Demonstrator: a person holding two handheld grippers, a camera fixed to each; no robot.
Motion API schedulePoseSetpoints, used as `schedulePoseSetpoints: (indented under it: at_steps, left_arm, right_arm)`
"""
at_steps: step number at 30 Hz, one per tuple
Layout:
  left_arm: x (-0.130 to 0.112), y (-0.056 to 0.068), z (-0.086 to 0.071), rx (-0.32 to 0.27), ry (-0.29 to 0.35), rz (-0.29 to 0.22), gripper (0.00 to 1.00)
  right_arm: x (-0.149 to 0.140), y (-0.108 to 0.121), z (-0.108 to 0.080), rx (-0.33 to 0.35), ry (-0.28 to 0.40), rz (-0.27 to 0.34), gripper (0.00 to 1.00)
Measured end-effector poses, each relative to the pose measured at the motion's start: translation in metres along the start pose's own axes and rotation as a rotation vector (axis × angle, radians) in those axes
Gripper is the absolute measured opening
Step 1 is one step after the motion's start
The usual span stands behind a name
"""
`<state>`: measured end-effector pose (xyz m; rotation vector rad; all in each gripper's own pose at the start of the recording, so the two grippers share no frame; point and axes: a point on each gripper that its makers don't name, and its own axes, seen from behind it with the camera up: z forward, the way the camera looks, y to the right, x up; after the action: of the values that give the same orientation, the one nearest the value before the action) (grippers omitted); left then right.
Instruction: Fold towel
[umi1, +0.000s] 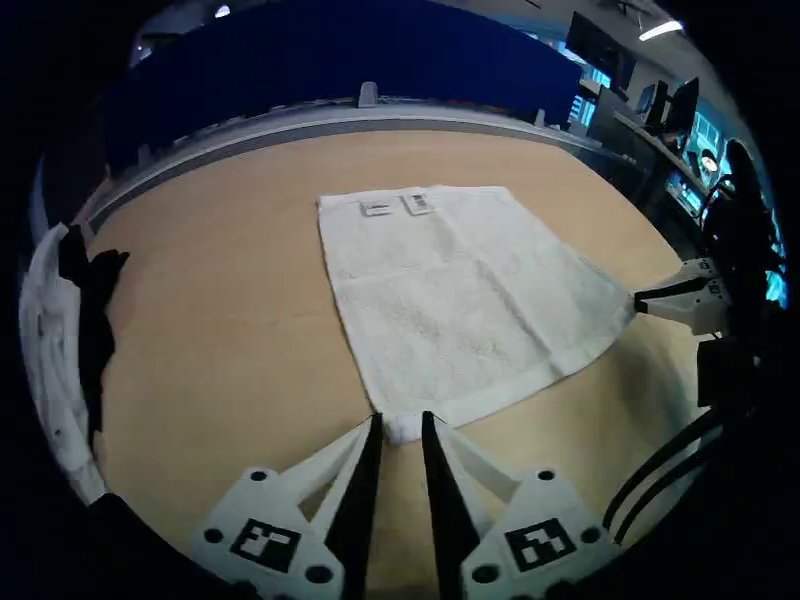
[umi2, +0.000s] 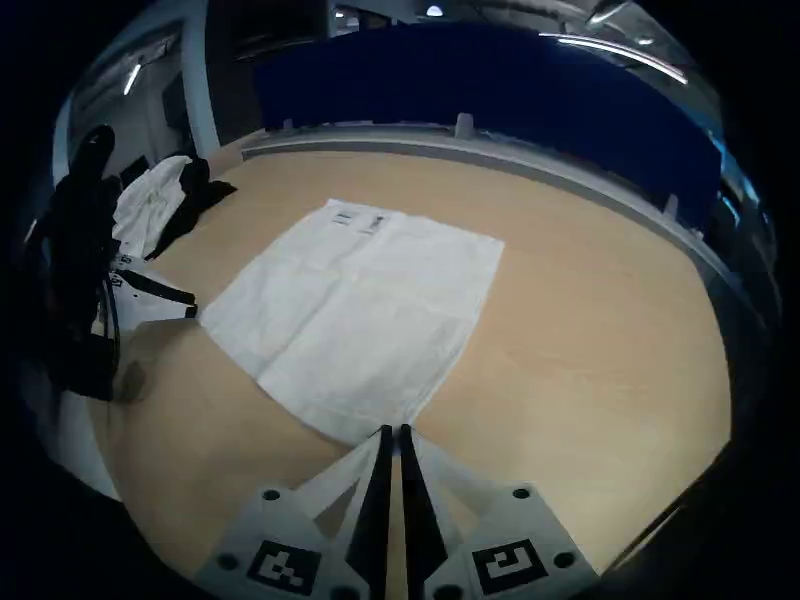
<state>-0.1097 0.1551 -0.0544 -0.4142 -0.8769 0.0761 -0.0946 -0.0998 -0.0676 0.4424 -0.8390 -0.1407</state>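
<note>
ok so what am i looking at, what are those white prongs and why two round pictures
Those prongs are the jaws of two hand-held grippers; a person holds one in each hand, and each carries a camera looking along its jaws. One picture is from the left gripper, the other from the right gripper. A white towel lies flat on a wooden table. The left jaws pinch one near corner; the right jaws seem closed on the next one. Clothes lie at the table's edge.

The towel (umi1: 460, 300), white terry, lies spread flat and unfolded, two small tags (umi1: 418, 203) at its 12 o'clock edge, one corner bunched at 6 o'clock.
</note>
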Motion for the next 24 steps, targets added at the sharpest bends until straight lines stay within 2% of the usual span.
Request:
schedulePoseSetpoints:
  at_steps: [2,6,8,14,16,20,24]
  left_arm:
    - [-0.003,0.004,0.001,-0.016,-0.008,-0.002,0.37]
    - [-0.011,-0.006,0.006,0.014,-0.034,-0.019,0.45]
    - [-0.012,-0.01,0.007,0.025,-0.036,-0.024,0.44]
    - [-0.015,-0.009,0.01,0.017,-0.047,-0.022,0.42]
    - [-0.016,-0.011,0.012,0.031,-0.05,-0.02,0.15]
    - [-0.015,-0.008,0.013,0.038,-0.048,-0.011,0.12]
    - [-0.016,-0.001,0.011,0.009,-0.047,0.014,0.09]
  right_arm:
    - [-0.002,-0.001,0.0,0.002,-0.005,-0.004,0.06]
    - [-0.004,-0.001,0.001,0.006,-0.008,-0.002,0.06]
    - [-0.004,-0.001,0.002,0.007,-0.008,0.0,0.06]
    - [-0.005,0.0,0.003,0.006,-0.013,-0.002,0.06]
    - [-0.005,0.0,0.003,0.007,-0.013,-0.003,0.06]
    - [-0.004,0.0,0.003,0.007,-0.011,-0.007,0.06]
    - [-0.003,0.002,0.002,0.004,-0.008,-0.008,0.06]
